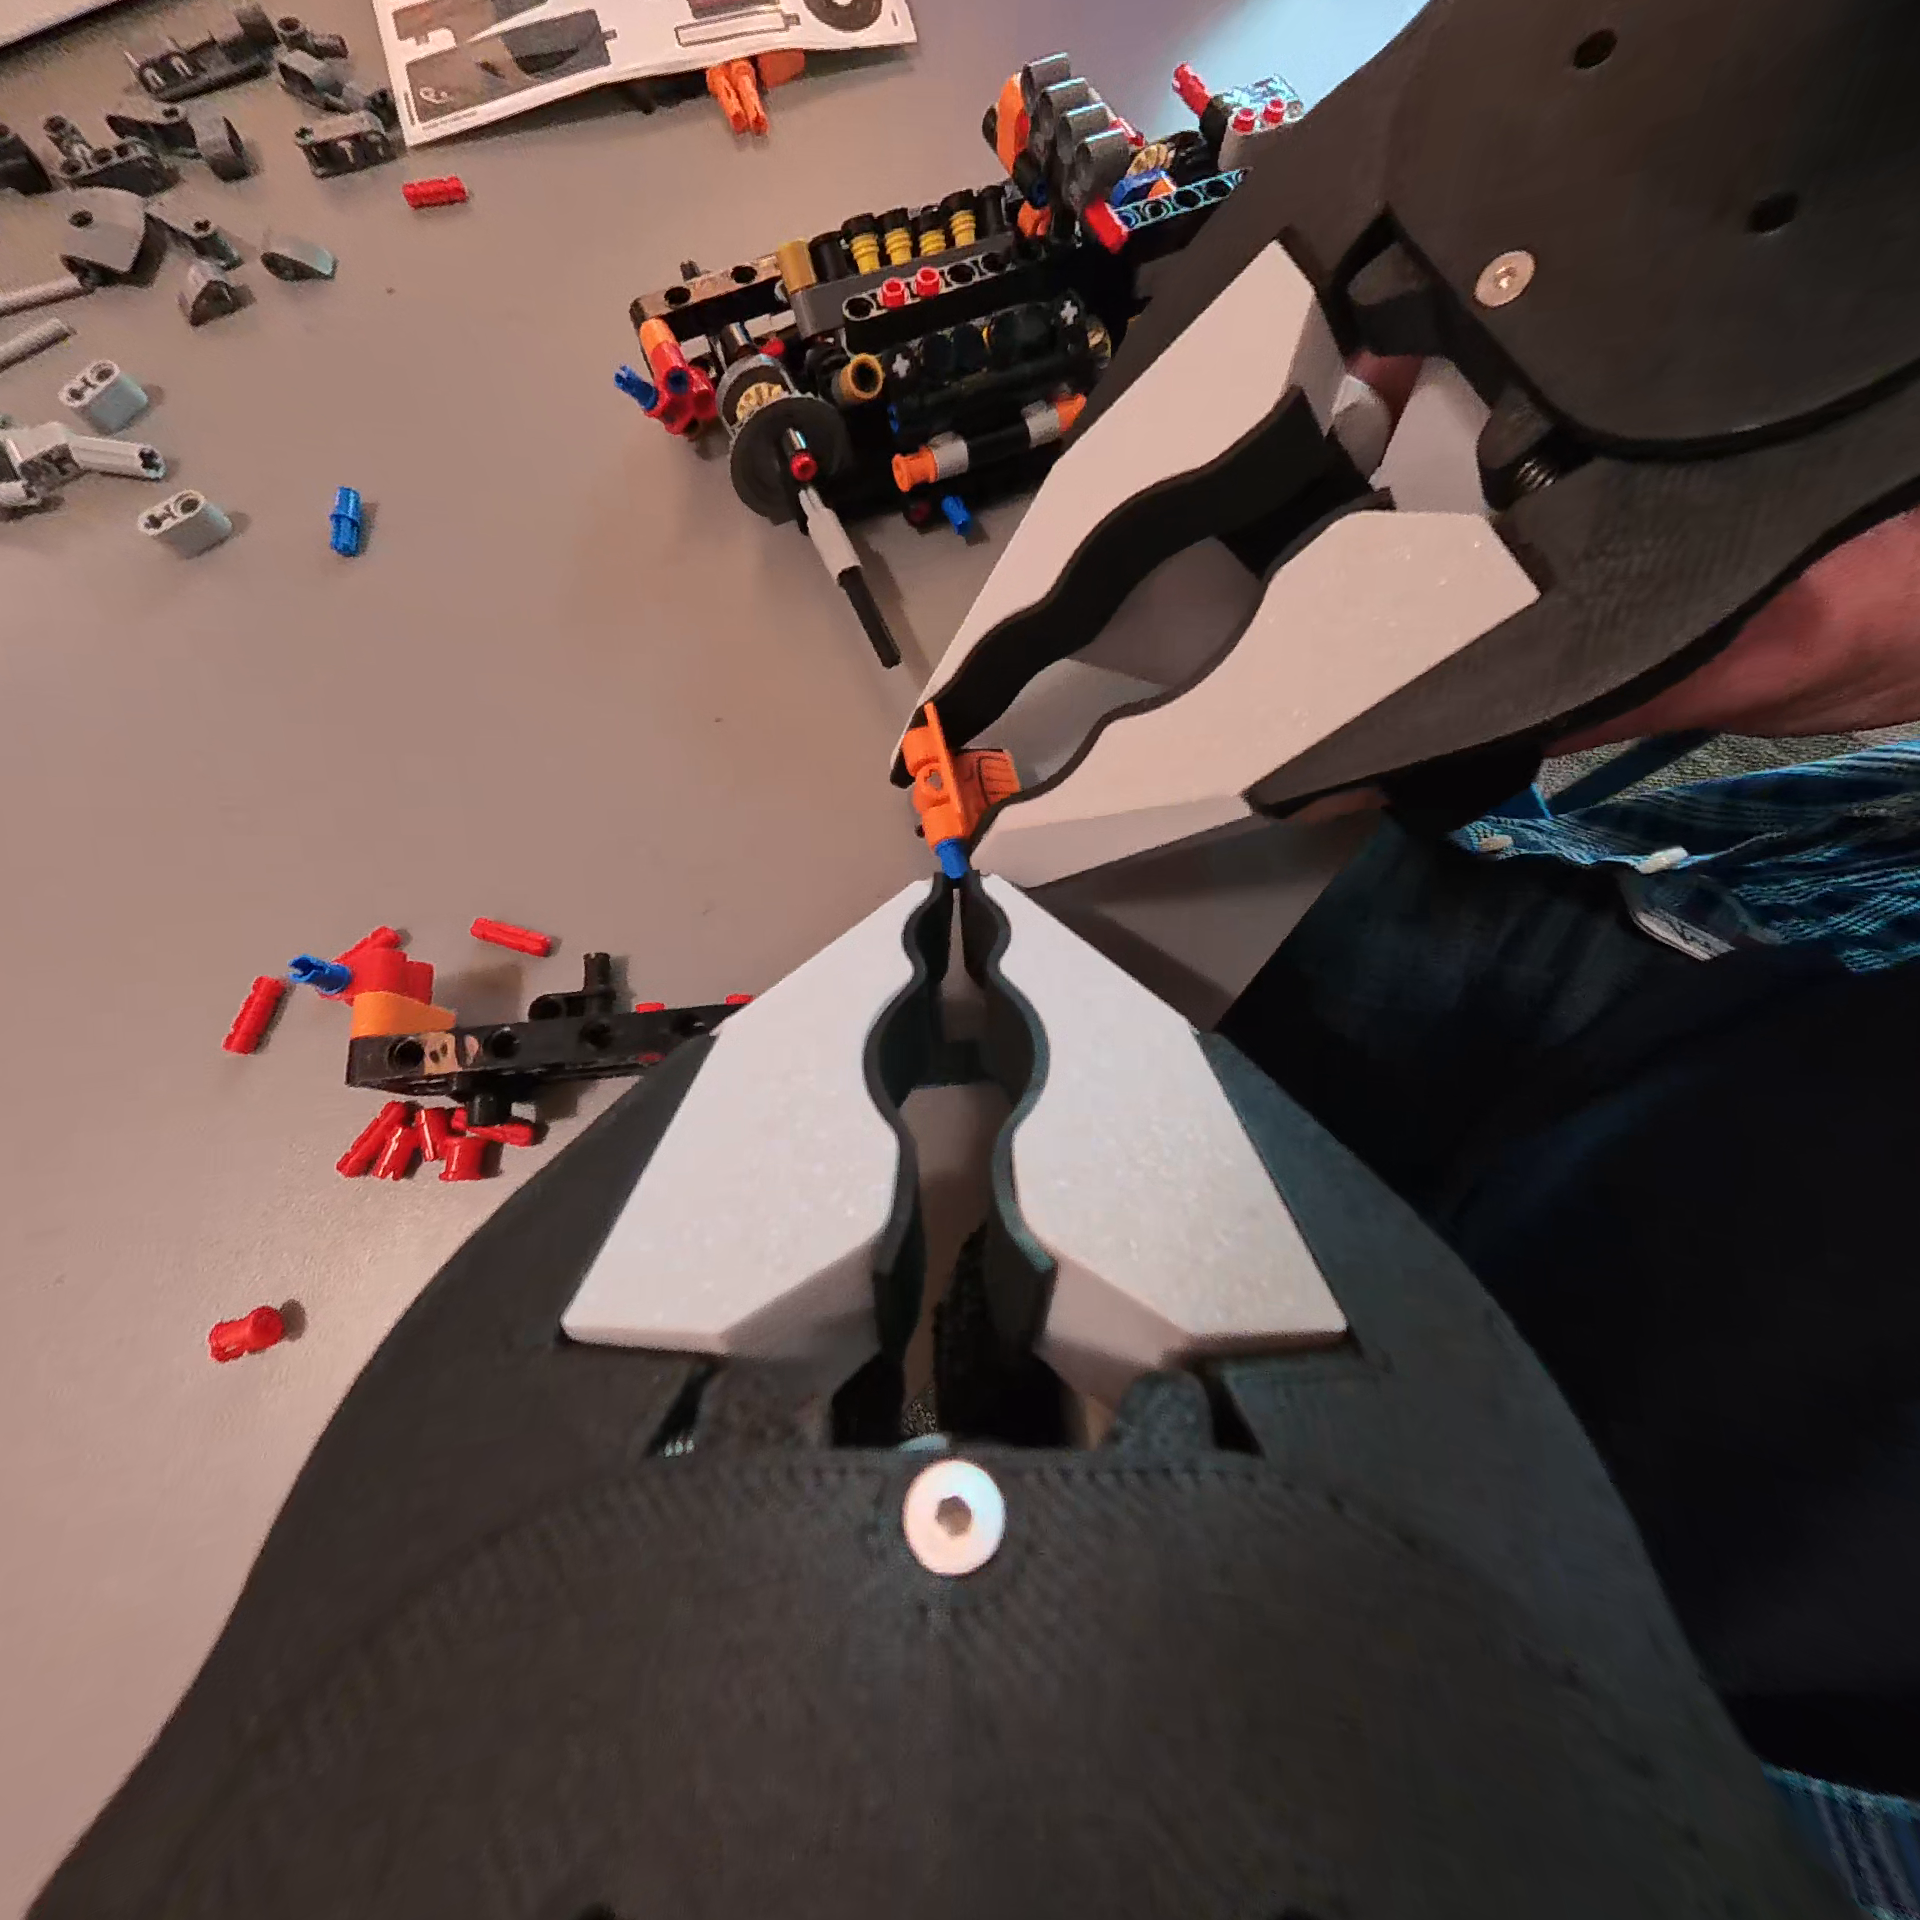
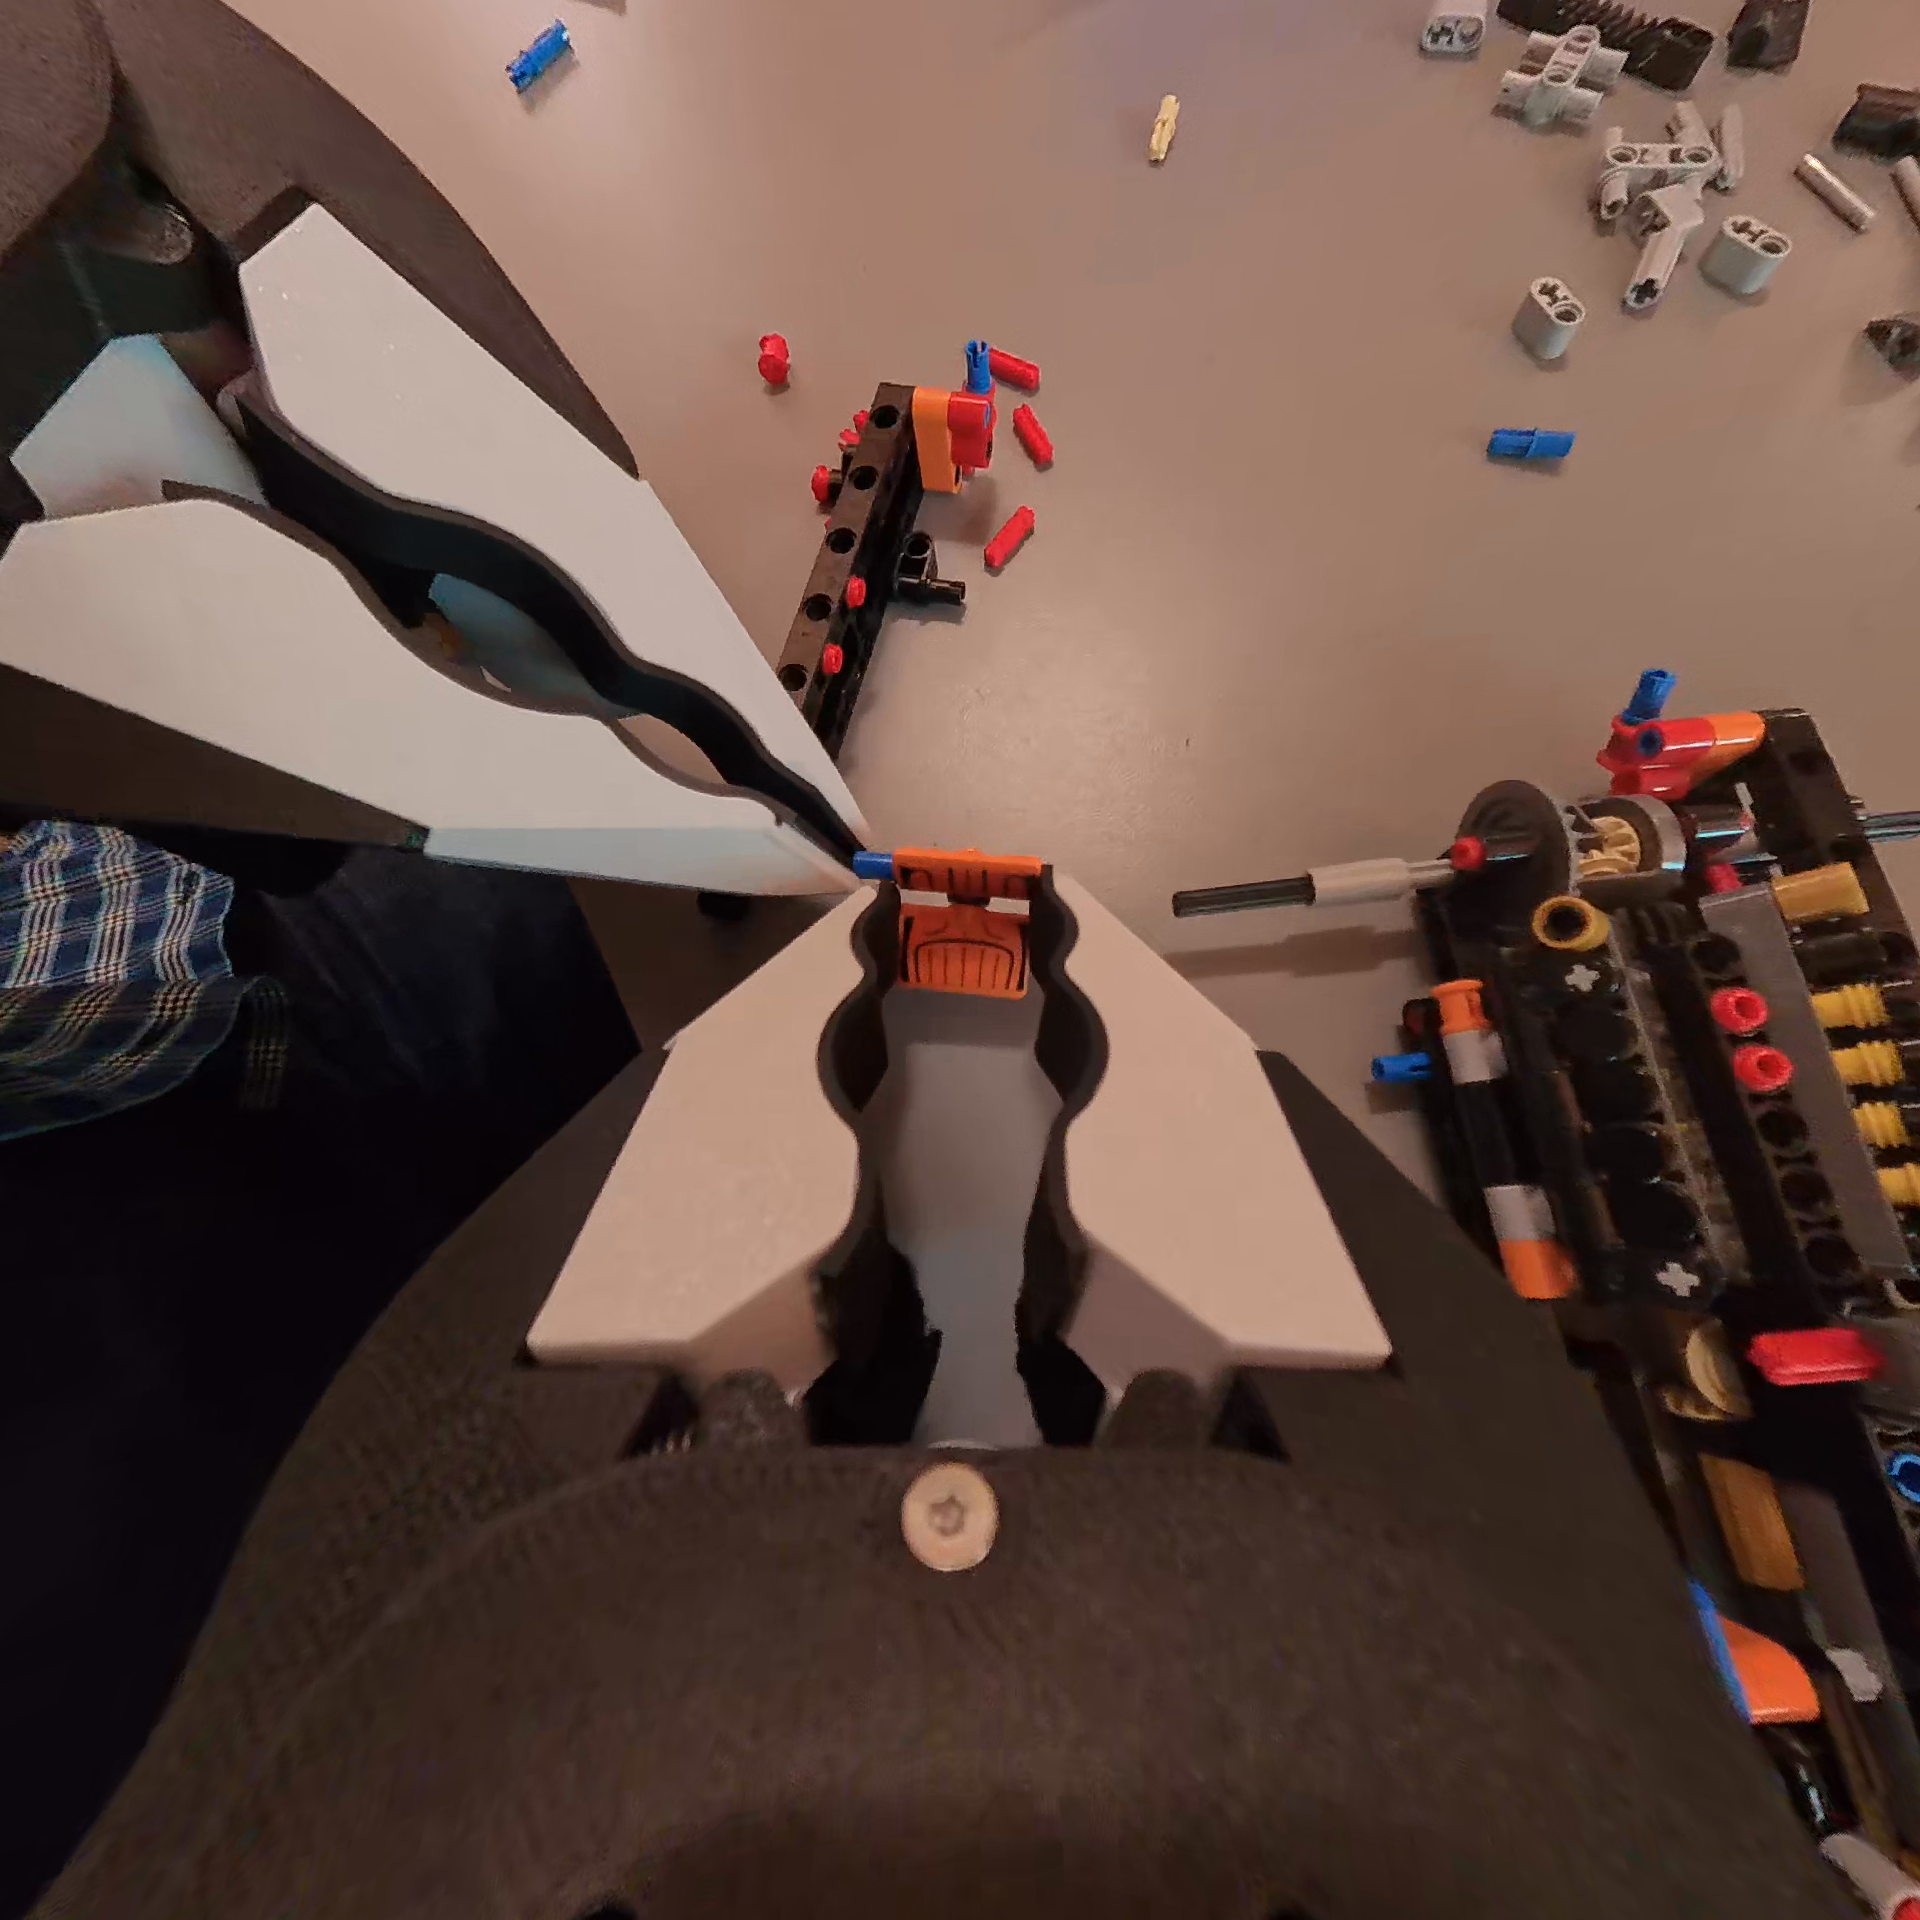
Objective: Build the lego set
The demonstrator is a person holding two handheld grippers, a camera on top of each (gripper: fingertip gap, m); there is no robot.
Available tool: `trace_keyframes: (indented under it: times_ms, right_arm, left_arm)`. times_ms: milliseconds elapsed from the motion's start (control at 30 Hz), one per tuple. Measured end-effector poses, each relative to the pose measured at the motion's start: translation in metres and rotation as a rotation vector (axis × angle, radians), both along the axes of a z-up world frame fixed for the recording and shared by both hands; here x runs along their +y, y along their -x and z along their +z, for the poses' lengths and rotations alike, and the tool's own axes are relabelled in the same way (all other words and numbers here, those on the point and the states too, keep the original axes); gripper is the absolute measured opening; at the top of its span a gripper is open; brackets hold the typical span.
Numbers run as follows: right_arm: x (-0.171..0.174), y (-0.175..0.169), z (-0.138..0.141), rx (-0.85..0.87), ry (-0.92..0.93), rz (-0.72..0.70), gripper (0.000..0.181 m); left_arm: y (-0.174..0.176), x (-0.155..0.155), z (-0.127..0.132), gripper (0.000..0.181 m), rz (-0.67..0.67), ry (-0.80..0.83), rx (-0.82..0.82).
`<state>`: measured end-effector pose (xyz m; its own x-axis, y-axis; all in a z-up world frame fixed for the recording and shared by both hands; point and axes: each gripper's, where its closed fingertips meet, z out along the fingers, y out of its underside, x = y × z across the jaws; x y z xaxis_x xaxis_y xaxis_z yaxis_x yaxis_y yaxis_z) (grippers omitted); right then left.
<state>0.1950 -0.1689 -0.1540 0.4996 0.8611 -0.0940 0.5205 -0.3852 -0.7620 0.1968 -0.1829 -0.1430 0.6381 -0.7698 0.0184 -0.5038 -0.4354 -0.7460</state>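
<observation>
My left gripper [image 1: 954, 883] is shut on a small blue pin [image 1: 949, 856]. The pin's other end sits in an orange piece [image 1: 951, 781] held by my right gripper [image 1: 961, 774]. In the right wrist view my right gripper [image 2: 964, 902] is shut on the orange piece [image 2: 964, 930], with the blue pin [image 2: 871, 862] sticking out of its left end into the tip of my left gripper [image 2: 847, 847]. Both grippers meet tip to tip above the table's near edge. The partly built black model [image 1: 914, 322] lies farther off; it also shows in the right wrist view [image 2: 1683, 1091].
A black beam with an orange and red part [image 1: 499, 1044] lies on the grey table [image 1: 520, 675] among loose red pins [image 1: 416, 1138]. Grey and dark parts [image 1: 125, 249] and an instruction sheet [image 1: 623, 52] lie at the far side. A person's checked sleeve [image 2: 94, 966] is close by. The tips of both grippers are at nearly the same place.
</observation>
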Motion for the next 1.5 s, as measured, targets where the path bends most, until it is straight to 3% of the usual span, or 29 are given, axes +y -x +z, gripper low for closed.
trace_keyframes:
  times_ms: [200, 300, 433, 600, 833, 1100, 1267, 1500]
  right_arm:
    - [0.002, 0.000, 0.003, 0.025, 0.005, -0.013, 0.023]
    - [0.004, 0.000, 0.008, 0.072, 0.020, -0.029, 0.023]
    - [0.001, 0.001, 0.001, 0.030, 0.043, -0.018, 0.023]
    - [0.001, 0.001, -0.004, 0.002, 0.055, -0.019, 0.023]
    - [-0.005, 0.013, -0.005, 0.016, 0.091, 0.007, 0.023]
    - [-0.005, 0.018, -0.005, 0.002, 0.072, 0.013, 0.023]
    - [-0.003, 0.019, -0.006, -0.023, 0.059, 0.004, 0.023]
    - [-0.003, 0.018, -0.005, -0.025, 0.068, 0.027, 0.026]
  left_arm:
    - [0.001, 0.002, 0.002, 0.000, 0.019, -0.006, -0.013]
    - [0.006, 0.001, 0.019, 0.000, 0.027, -0.070, -0.034]
    - [0.023, -0.007, 0.027, 0.023, 0.046, -0.106, -0.032]
    - [0.042, -0.008, 0.008, 0.040, 0.073, -0.099, 0.028]
    - [0.038, -0.001, -0.004, 0.037, 0.055, -0.147, 0.081]
    - [0.036, -0.001, -0.009, 0.028, 0.073, -0.152, 0.041]
    - [0.031, -0.004, -0.010, 0.011, 0.055, -0.147, 0.012]
    - [0.031, -0.003, -0.010, 0.009, 0.053, -0.130, -0.012]
